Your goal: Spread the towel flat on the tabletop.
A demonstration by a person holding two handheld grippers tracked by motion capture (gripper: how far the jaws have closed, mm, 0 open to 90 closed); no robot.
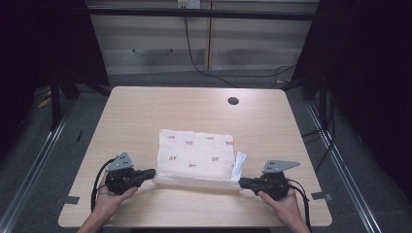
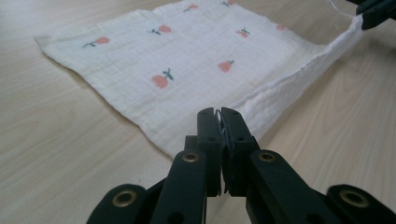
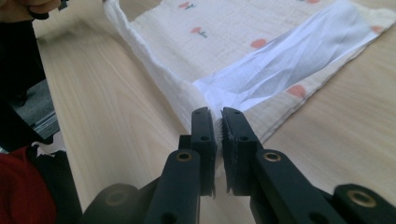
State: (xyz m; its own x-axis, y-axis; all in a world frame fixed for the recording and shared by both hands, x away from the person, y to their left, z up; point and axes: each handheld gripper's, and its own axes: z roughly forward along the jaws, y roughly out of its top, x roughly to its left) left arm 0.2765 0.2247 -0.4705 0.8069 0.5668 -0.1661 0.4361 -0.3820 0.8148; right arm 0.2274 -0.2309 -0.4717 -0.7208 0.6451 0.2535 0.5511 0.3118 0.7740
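Observation:
A cream cloth (image 1: 195, 154) printed with small red fruit lies folded on the wooden table (image 1: 145, 109). My left gripper (image 1: 153, 172) is shut on the cloth's near left corner (image 2: 205, 126). My right gripper (image 1: 241, 182) is shut on the near right corner, where a white flap (image 3: 285, 60) is turned up. The near edge (image 2: 299, 81) is lifted a little and stretched between the two grippers. In the left gripper view the right gripper's jaw tip (image 2: 376, 14) holds the far end of that edge.
A round dark hole (image 1: 233, 101) sits in the table near its far edge. Cabinets and a hanging black cable (image 1: 192, 53) stand behind the table. Metal rails (image 1: 39, 155) run along the floor on both sides.

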